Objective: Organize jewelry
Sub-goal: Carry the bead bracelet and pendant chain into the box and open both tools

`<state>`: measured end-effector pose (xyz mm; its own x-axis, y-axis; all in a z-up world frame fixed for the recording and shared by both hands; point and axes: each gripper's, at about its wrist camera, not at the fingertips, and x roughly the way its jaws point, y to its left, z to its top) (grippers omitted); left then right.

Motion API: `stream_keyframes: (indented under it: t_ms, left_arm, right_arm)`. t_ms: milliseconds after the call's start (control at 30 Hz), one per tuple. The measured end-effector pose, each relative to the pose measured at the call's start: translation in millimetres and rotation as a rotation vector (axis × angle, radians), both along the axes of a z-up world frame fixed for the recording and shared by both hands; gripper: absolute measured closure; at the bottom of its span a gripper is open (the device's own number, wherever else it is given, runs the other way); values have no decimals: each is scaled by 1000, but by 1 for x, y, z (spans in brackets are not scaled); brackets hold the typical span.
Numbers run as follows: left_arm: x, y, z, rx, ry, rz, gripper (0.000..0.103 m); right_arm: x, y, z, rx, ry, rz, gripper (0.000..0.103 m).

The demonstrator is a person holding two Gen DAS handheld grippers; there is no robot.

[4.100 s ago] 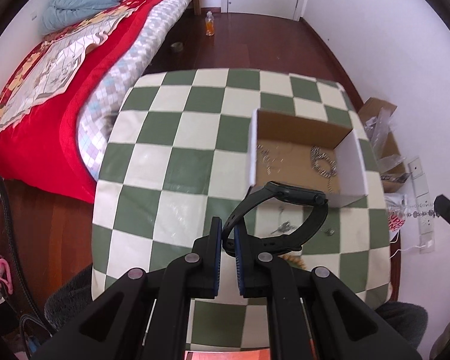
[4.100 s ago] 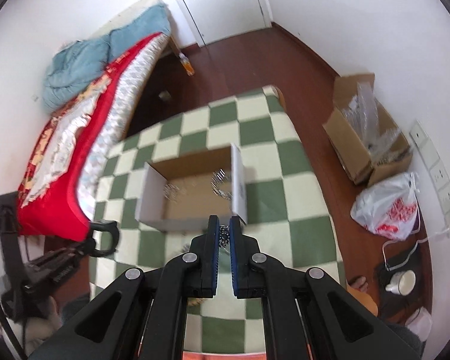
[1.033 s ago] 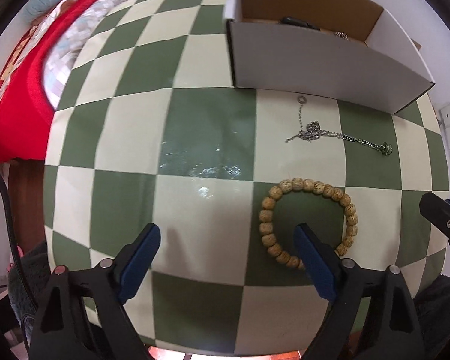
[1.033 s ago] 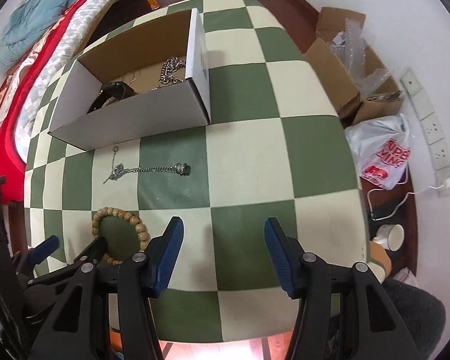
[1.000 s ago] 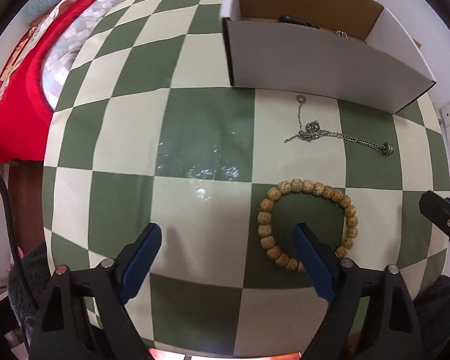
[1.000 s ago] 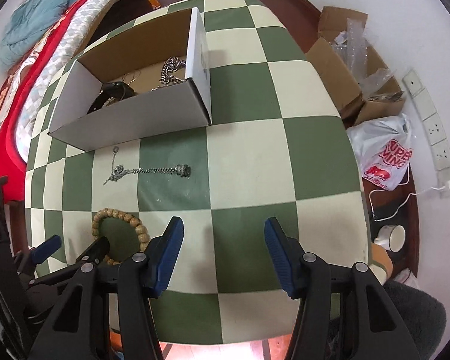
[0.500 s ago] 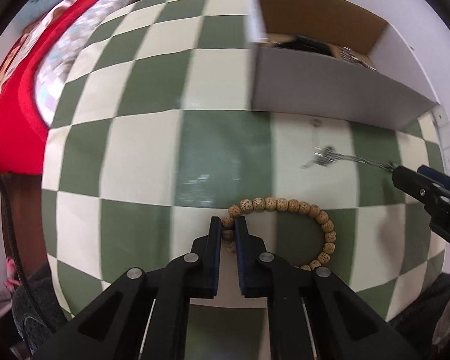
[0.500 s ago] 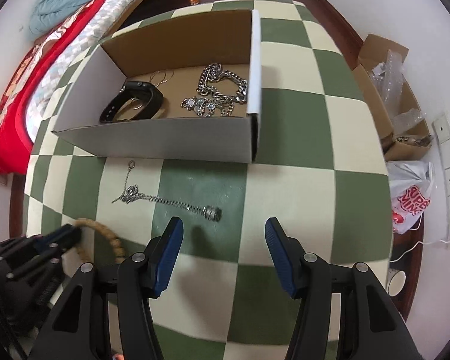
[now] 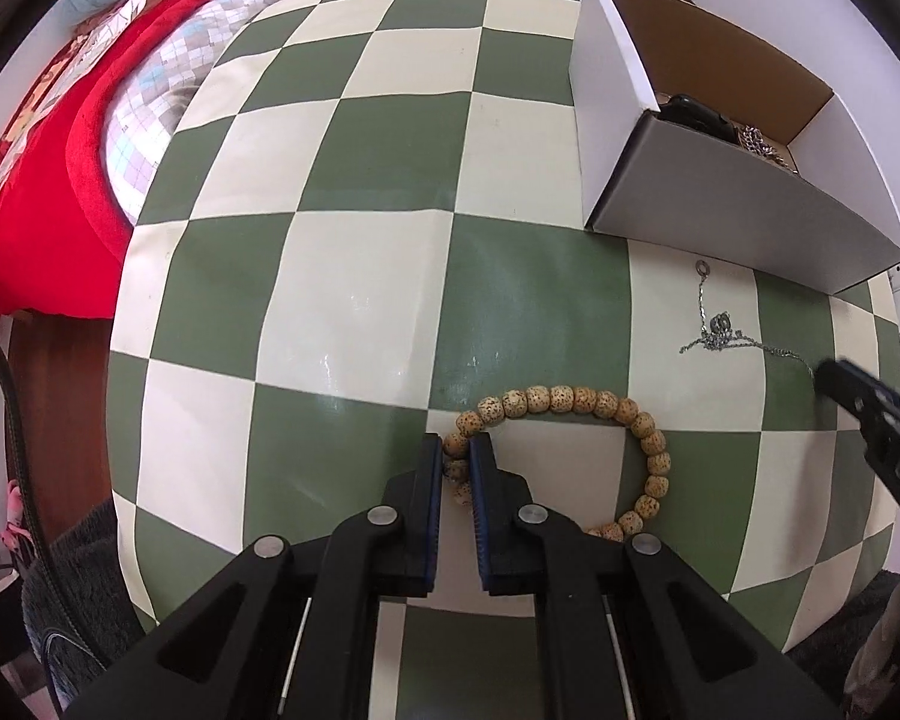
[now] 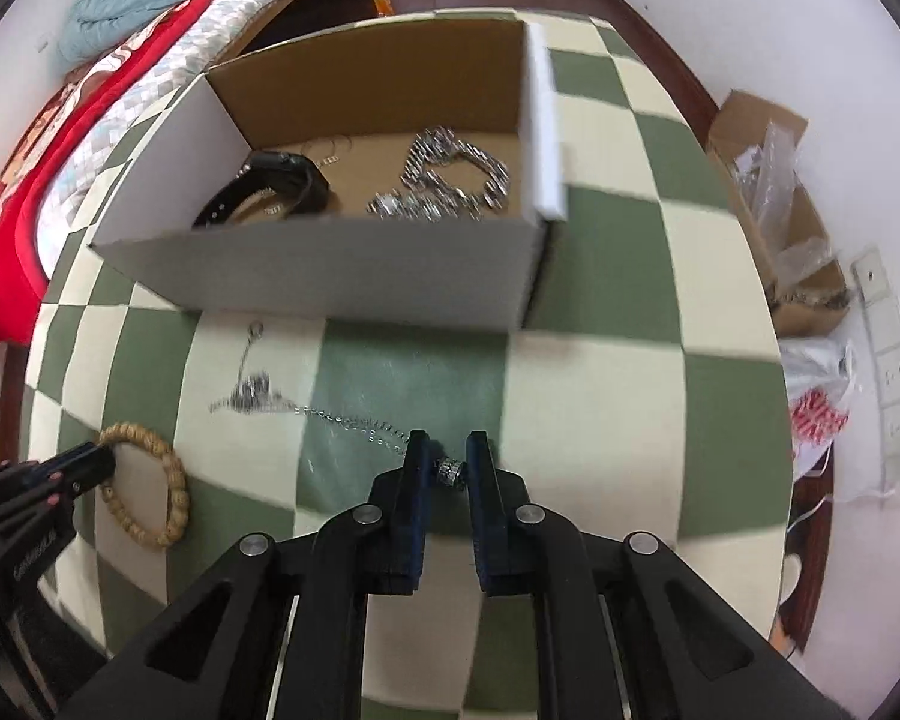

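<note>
1. The cardboard box (image 10: 342, 273), open-topped, sits on the checkered table (image 9: 354, 192) at twelve o'clock of the right gripper (image 10: 448, 456). It holds a black watch (image 10: 270, 183) on its left side and a heap of silver chain jewelry (image 10: 444, 183) on its right.
2. Left of the box, the table is bare out to its edge by the red-covered bed (image 9: 48, 180).
3. The left gripper (image 9: 455, 459) is clamped on the beaded bracelet (image 9: 588, 402), a loop of speckled tan beads that lies flat on the table and curves off toward three o'clock.
4. The silver necklace (image 10: 306, 405) trails from the box front to the right gripper, whose narrowed jaws hold its bead end (image 10: 450, 471).
</note>
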<state>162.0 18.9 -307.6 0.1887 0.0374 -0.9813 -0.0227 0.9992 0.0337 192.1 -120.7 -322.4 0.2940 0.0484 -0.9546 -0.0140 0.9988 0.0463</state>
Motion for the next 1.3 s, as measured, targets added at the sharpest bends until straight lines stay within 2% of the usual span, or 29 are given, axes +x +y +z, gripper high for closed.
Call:
stream_keyframes:
  t_ms: [67, 200, 367, 433, 667, 800, 1100, 1300]
  left_arm:
    - [4, 7, -1, -3, 1, -3, 96]
    - [4, 11, -3, -13, 6, -3, 96]
    - [2, 11, 4, -15, -4, -10, 96]
    - [2, 11, 9, -20, -14, -9, 96]
    - [6, 3, 31, -45, -53, -32, 96]
    - [6, -15, 56, -53, -94, -64, 96]
    - [22, -28, 128, -127, -194, -112, 96]
    - [44, -37, 179, -191, -253, -145, 96]
  right_arm:
    - [-12, -12, 1, 23, 16, -26, 91]
    - [-29, -40, 3, 146, 46, -110, 92]
    - [-32, -58, 14, 301, 19, -190, 92]
    - [-36, -60, 24, 330, -8, -201, 92]
    - [-38, -52, 70, 347, -84, -180, 92]
    - [-38, -52, 101, 346, -129, -171, 92]
    - [-38, -57, 162, 342, -214, -149, 92]
    - [-23, -52, 210, 345, -283, -115, 92]
